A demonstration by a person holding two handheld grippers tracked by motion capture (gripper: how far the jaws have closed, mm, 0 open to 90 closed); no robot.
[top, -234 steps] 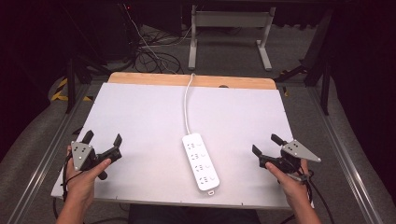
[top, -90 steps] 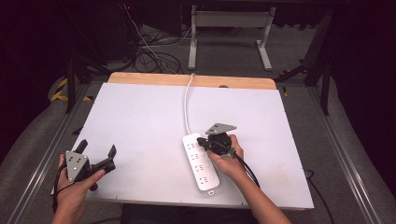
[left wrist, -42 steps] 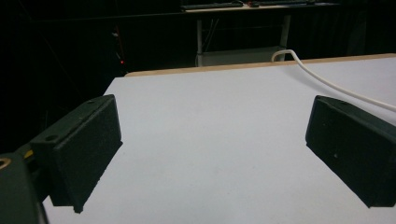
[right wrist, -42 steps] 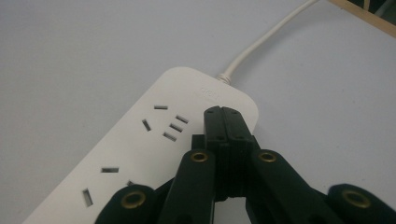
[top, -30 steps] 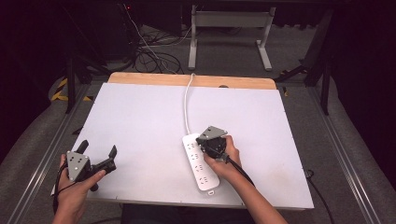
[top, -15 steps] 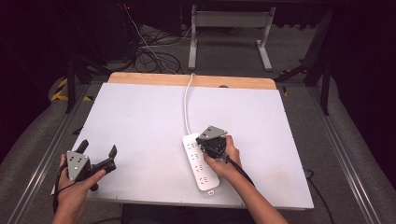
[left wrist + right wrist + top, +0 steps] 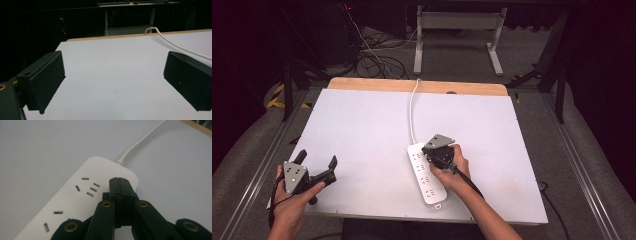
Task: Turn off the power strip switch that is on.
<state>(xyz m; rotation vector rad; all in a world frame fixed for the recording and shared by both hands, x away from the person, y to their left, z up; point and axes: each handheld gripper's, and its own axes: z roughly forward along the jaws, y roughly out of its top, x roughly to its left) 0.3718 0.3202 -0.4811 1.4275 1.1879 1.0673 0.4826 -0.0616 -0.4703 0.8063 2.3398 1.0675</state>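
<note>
A white power strip point(image 7: 426, 173) lies on the tabletop point(image 7: 362, 130) a little right of the middle and close to the near edge, its long side running from the centre toward that edge. Its white cord point(image 7: 412, 107) leaves the far end and runs to the far edge of the tabletop.

The right gripper point(image 7: 122, 185) has its jaws pressed fully together with nothing between them, and the joined tips rest on the far end of the strip, just beside the place where the cord enters and next to the first set of sockets. In the high view the same gripper point(image 7: 435, 152) sits over that end with the hand behind it. This looks like pressing the switch at the cord end of the strip, though the button itself is hidden under the tips.

The left gripper point(image 7: 315, 170) rests near the near left corner of the tabletop, well apart from the strip, jaws spread wide and holding nothing.

The next move likely calls for a firm push straight down, then a clean lift so the strip does not slide.
</note>
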